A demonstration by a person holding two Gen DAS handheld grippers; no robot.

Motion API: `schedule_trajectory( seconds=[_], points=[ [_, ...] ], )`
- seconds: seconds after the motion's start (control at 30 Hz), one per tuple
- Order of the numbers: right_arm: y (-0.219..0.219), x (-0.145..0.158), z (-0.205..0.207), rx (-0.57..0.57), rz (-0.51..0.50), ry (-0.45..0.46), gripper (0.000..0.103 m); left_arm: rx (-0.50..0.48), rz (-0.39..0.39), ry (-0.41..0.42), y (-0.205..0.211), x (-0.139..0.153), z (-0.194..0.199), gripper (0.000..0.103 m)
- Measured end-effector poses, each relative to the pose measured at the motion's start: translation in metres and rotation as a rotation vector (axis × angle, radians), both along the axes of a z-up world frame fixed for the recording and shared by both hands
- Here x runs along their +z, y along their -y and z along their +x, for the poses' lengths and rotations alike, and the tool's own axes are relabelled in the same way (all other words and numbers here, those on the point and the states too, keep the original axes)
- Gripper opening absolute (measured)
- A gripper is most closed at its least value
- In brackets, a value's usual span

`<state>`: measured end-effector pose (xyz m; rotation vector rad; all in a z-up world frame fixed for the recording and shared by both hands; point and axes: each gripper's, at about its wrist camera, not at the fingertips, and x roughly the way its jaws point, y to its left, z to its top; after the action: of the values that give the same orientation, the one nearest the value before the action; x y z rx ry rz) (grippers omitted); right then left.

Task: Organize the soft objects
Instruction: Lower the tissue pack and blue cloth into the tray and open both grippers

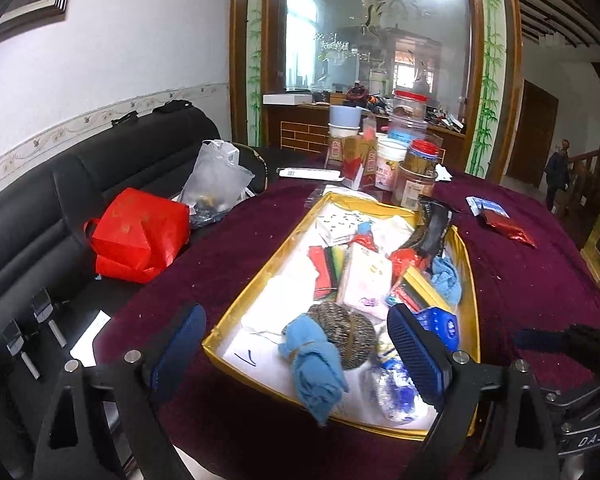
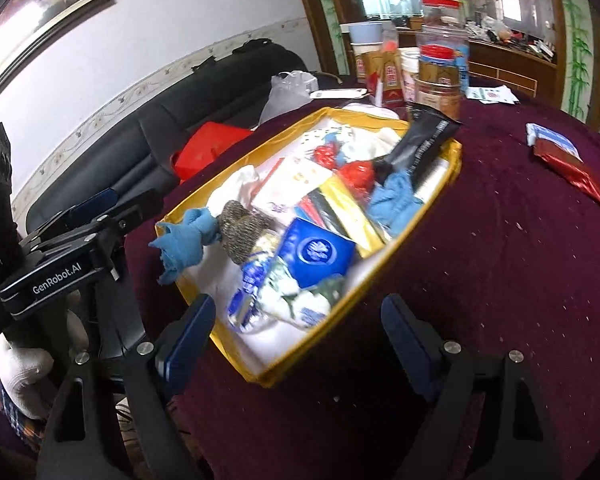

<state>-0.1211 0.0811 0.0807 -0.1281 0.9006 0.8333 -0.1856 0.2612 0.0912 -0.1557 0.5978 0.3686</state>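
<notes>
A gold-rimmed tray (image 1: 236, 312) sits on the table (image 1: 520, 280) with its dark red cloth, its long axis running away from the near edge toward the jars (image 1: 416, 168) at the far side. It is crowded with soft things. At the near end a blue cloth (image 1: 316, 360) lies half over a grey knitted bundle (image 1: 340, 328), its length pointing toward the near rim; a white tissue pack (image 1: 364, 280) lies lengthwise mid-tray. A second blue cloth (image 1: 446, 276) is bunched against the right wall. The left hand-held gripper (image 1: 296, 352) hovers over the near end, jaws wide, nothing between them. The right hand-held gripper (image 2: 296, 336) stands wide and empty too, over the tray's near corner
</notes>
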Motion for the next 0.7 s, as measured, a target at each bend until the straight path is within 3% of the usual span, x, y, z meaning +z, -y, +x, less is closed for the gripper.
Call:
schedule_trajectory(
  seconds=[0.37,0.5,0.63,0.7],
  points=[
    [0.045,-0.002,-0.013,-0.078,0.001,0.061,0.085,-0.019,0.097,0.024,0.045,0.015,-0.004,0.102],
    [0.064,0.000,-0.017,-0.116,0.018,0.088,0.085,0.062,0.209,0.151,0.070,0.037,-0.024,0.102],
    [0.078,0.006,-0.024,-0.155,0.059,0.126,0.086,0.009,0.186,0.395,0.092,0.058,-0.056,0.103],
    [0.082,0.008,-0.028,-0.169,0.074,0.147,0.086,-0.034,0.156,0.364,0.097,0.060,-0.044,0.103]
  ],
)
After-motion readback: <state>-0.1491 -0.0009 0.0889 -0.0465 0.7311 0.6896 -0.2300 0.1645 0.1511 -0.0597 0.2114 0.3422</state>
